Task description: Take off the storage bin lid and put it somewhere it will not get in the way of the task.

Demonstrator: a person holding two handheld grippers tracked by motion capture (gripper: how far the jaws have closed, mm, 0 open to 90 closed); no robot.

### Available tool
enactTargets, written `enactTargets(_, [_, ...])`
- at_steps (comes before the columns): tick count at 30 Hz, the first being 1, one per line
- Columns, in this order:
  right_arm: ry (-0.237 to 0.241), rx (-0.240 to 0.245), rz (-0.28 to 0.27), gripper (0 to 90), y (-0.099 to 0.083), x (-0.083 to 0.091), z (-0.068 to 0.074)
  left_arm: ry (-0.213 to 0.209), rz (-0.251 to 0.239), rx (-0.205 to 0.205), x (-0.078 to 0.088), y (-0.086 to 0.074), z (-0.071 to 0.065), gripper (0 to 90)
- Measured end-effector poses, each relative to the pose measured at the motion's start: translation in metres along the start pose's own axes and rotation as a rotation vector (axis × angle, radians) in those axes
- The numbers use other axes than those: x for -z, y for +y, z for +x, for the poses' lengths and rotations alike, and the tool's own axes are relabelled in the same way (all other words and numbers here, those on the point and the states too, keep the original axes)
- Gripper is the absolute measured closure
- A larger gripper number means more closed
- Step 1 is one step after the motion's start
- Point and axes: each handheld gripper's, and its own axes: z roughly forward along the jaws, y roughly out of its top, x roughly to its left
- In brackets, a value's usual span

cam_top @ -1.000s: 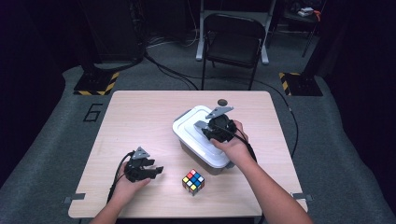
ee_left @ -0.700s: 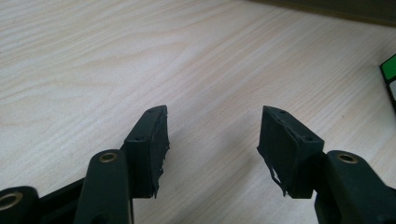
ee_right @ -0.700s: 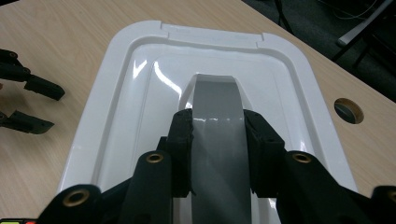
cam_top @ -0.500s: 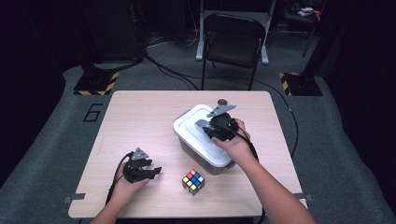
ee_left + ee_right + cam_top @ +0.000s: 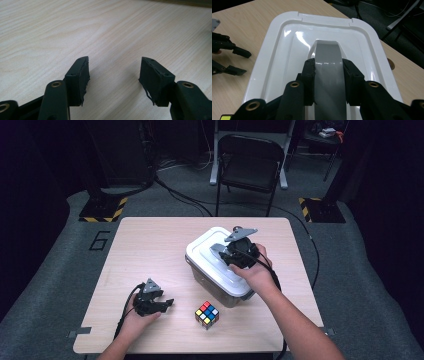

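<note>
A light wood-grain bench with rounded corners (image 5: pixel 150 245) stands on grey carpet (image 5: pixel 60 285) marked with a dark "6" (image 5: pixel 99 240). Behind it sits a black metal folding chair (image 5: pixel 250 167). Two yellow-and-black striped base plates (image 5: pixel 102 210) flank it, black cables (image 5: pixel 185 200) trail across the floor, and the surrounding room is dark.

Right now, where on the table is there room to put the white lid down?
The widest bare patch is the table's far left part, between its left edge and the white box. A smaller strip lies right of the box. The near edge is crowded: the left gripper, jaws apart, the colour cube, and the right gripper, clamped on the lid's grey handle.
</note>
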Motion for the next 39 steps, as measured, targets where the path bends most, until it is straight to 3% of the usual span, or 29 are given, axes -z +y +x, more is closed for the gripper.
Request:
enactTargets(12, [-0.013, -0.005, -0.001, 66.5, 0.005, 0.011, -0.006, 0.001, -0.008, -0.006, -0.001, 0.0, 0.0, 39.9])
enactTargets(39, [-0.106, -0.067, 0.018, 66.6, -0.005, 0.028, -0.047, -0.005, -0.017, 0.012, -0.001, -0.001, -0.001, 39.5])
